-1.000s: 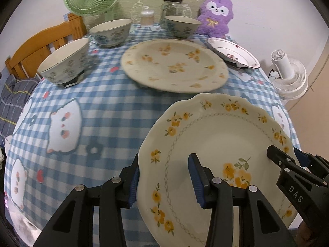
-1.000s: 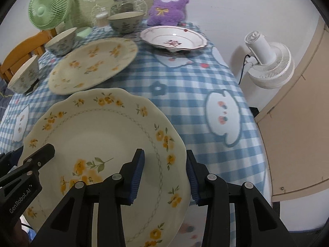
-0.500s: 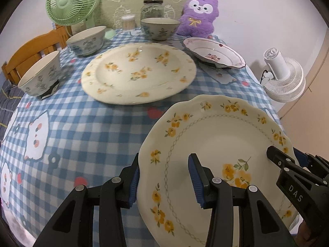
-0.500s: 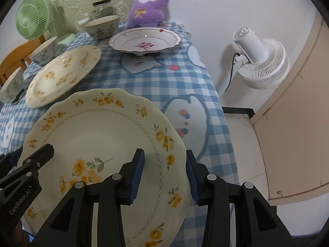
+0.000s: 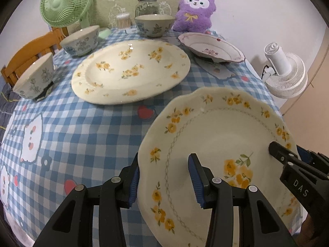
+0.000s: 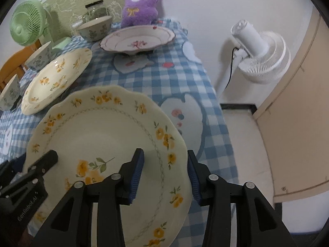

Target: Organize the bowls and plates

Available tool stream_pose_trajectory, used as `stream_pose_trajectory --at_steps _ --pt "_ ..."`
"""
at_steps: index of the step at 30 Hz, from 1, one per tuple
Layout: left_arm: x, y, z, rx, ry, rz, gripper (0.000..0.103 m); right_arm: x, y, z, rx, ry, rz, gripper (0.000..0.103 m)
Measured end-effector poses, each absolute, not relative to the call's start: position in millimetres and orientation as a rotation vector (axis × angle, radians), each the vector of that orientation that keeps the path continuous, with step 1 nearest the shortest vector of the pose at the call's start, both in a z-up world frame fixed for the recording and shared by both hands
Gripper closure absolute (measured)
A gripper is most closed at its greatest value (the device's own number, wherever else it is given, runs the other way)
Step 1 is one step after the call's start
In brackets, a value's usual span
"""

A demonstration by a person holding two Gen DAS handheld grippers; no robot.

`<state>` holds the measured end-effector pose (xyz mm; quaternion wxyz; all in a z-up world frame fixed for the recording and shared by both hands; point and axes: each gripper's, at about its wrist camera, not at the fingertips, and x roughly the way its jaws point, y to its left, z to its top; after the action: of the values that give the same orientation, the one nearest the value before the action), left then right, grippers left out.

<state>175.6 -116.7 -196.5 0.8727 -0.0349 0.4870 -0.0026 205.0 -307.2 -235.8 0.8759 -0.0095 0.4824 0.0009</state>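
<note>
So here's my view: I've got the scalloped plate (image 5: 216,133), the one with the yellow flowers, caught by both sides at the near end of the table, over the blue checked tablecloth (image 5: 82,133).

My left gripper (image 5: 164,164) straddles the plate's left rim. The outer pad sits right against the rim's edge and the inner finger reaches over the plate's face, so the rim is lodged between the jaws. They're partway closed and clamped on it, as far as I can see.

My right gripper (image 6: 164,154) does the mirror thing on the right rim, with the outer pad at the very edge and the inner finger over the flowered border. Those jaws have just been opening a bit with the rim between them. Honestly I can't tell whether the pads are pressing on it or just bracketing it. I also can't tell if the plate's underside touches the cloth.

Everything else sits further back:
- the big oval plate (image 5: 131,70) lies flat mid-table, apart from mine
- a pink-rimmed dish (image 5: 211,47) is behind it to the right
- three patterned bowls (image 5: 81,41) run along the left and back
- a purple plush (image 5: 195,10) and a glass jar (image 5: 147,5) sit at the far edge

A white fan (image 5: 285,70) stands on the floor off to the right.
</note>
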Motion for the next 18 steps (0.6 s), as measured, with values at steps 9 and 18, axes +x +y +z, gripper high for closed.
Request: stream_pose_trajectory --at_steps 9,18 --pt "168.2 -120.4 -187.0 -0.069 1.017 -0.084 0.024 198.5 -290.9 -223.8 -0.050 0.962 -0.016 0.025" --pt "165.4 -97.8 -167.2 -0.075 0.978 -0.073 0.020 196.0 -276.2 -204.8 -0.021 0.937 -0.008 0.022"
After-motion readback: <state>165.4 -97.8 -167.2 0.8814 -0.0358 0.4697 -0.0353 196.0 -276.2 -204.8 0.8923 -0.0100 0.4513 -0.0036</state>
